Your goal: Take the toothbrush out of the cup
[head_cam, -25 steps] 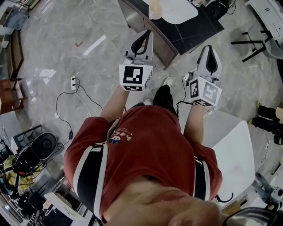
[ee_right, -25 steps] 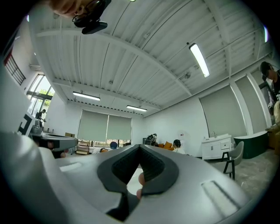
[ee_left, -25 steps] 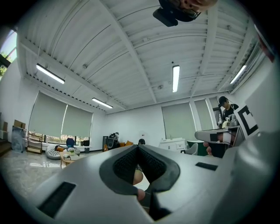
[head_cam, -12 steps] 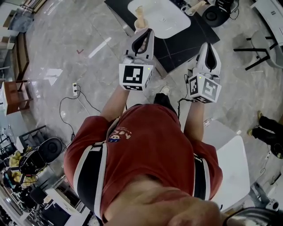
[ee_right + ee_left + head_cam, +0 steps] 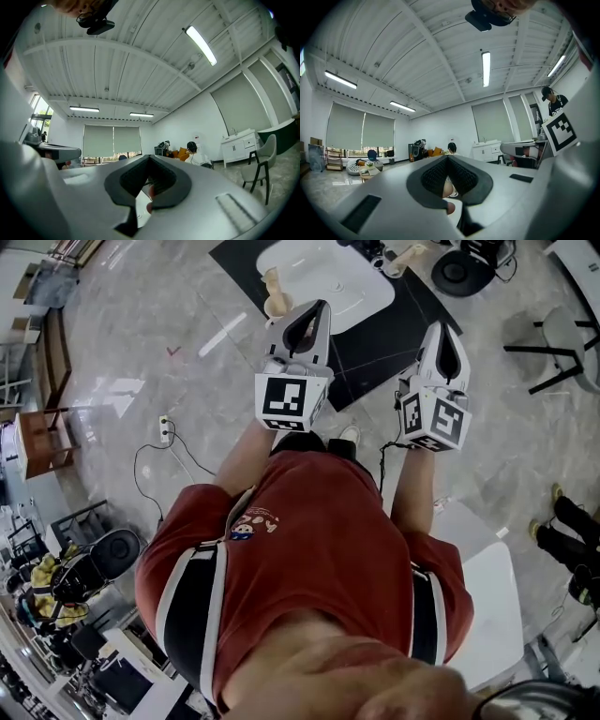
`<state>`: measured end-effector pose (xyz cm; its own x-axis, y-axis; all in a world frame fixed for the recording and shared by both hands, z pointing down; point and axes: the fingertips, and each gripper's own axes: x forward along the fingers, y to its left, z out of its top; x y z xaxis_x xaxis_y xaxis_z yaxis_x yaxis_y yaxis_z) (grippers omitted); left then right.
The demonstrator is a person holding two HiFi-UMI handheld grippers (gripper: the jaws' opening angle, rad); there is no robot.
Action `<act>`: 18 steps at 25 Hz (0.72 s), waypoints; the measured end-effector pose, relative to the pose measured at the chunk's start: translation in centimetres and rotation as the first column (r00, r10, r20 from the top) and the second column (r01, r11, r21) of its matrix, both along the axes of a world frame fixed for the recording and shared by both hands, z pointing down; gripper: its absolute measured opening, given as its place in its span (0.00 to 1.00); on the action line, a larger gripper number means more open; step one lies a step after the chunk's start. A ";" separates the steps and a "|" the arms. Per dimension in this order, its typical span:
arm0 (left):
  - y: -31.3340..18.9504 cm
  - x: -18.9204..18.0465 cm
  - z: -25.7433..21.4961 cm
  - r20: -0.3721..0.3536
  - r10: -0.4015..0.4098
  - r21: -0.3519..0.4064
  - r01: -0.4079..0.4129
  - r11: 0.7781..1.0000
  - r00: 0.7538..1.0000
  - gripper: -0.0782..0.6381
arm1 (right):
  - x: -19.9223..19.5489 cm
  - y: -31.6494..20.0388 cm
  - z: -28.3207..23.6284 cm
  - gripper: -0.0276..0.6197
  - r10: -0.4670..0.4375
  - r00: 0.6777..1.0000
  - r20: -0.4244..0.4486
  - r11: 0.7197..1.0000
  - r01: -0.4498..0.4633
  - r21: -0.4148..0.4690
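Observation:
In the head view a small beige cup (image 5: 275,300) stands on the dark counter (image 5: 373,341) beside a white basin (image 5: 323,273). Something pale sticks up out of the cup, too small to make out. My left gripper (image 5: 310,319) is held level just right of the cup and short of the counter, jaws shut on nothing. My right gripper (image 5: 442,337) is level beside it, over the counter's near corner, also shut and empty. Both gripper views look across the room past shut jaws, left gripper (image 5: 447,158) and right gripper (image 5: 149,161). The cup shows in neither gripper view.
A white seat (image 5: 487,587) stands at my right side. A socket strip with a cable (image 5: 165,430) lies on the marble floor to the left. Black stool legs (image 5: 555,341) stand at the far right, a wooden chair (image 5: 37,439) at the far left.
The counter, basin and cup have slid down and left in the head view as I walk toward them. Both grippers stay level and shut.

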<state>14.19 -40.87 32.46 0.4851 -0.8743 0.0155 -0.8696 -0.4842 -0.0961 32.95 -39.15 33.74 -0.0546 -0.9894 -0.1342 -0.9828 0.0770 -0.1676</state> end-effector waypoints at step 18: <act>-12.5 1.7 3.6 -0.048 0.060 -0.066 -0.063 0.996 0.997 0.12 | 0.1 -12.1 3.6 0.06 0.016 0.998 -0.061 0.995 -0.022 -0.097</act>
<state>15.93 -53.36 36.04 0.5397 -0.8404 0.0500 -0.8406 -0.5412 -0.0217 33.10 -51.25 37.31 -0.0403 -0.9986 -0.0336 -0.9925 0.0439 -0.1138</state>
